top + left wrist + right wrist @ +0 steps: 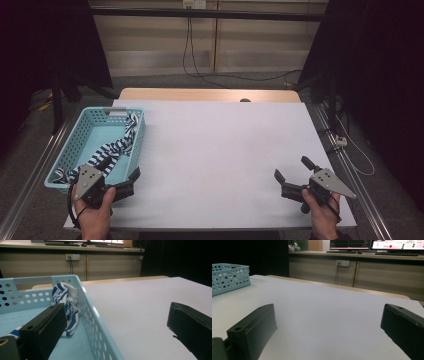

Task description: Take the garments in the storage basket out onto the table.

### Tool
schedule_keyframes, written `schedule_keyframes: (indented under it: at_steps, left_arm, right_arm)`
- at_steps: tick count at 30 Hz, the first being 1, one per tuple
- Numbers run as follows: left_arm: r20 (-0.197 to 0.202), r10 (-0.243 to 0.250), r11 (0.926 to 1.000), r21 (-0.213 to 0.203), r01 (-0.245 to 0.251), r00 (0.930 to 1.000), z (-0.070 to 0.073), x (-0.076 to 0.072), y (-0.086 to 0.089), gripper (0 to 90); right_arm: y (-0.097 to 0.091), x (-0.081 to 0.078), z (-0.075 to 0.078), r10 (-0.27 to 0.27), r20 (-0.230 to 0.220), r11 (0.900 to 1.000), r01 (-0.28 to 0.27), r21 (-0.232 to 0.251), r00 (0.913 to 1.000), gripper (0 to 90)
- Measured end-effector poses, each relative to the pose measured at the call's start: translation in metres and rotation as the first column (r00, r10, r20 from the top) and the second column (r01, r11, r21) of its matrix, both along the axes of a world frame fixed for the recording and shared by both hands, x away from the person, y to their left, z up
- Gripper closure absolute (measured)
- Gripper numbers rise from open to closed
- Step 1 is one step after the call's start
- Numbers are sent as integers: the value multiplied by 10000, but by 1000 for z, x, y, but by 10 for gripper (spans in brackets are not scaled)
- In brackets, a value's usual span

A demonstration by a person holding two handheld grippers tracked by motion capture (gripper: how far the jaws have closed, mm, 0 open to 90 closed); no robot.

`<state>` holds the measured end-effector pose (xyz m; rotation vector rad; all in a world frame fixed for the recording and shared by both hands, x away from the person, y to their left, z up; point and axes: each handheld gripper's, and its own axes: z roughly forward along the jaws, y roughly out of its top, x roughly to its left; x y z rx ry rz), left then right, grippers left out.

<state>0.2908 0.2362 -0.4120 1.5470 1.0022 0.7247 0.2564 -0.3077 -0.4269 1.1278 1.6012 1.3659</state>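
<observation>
Presently, the left hand-held gripper (121, 172) sits at the near left corner of the counter (220, 150), straddling the right-hand wall of a light blue perforated basket (65, 150). Its jaws stand wide apart: in the left gripper view one jaw lies inside the basket, the other outside over the white counter surface, and the basket wall (97, 322) runs between them without either pad pressing on it. Nothing is held.

A blue-and-white striped cloth (117, 147) lies inside the basket. It runs from the far right corner, where it is bunched against the wall and rises to the rim, down towards the near left corner. In the left gripper view the bunched part of the cloth (66, 305) lies just beyond the jaw inside the basket; whether it touches that jaw cannot be told.

The right hand-held gripper (294, 175) is at the near right part of the counter, well apart from the basket. Its jaws are likewise spread wide, with bare white counter between them, and hold nothing. In the right gripper view the basket (229, 277) appears at the far left.

A person's hand grips each tool from the near edge.
</observation>
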Motion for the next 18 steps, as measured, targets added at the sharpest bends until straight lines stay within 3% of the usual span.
schedule_keyframes:
  at_steps: [11,16,18]
  left_arm:
    - [213,-40,9999,162,37,9998,5,-5,4,27]
    - [-52,-77,10000,38,78,10000,8,-4,10,27]
    - [-104,-223,9995,226,226,9997,10,-4,12,27]
  right_arm:
    - [0,2,-1,106,-22,9999,-106,60,9999,0]
    - [1,2,0,137,21,9999,-137,41,9999,0]
    - [1,2,0,138,25,9999,-138,16,9999,0]
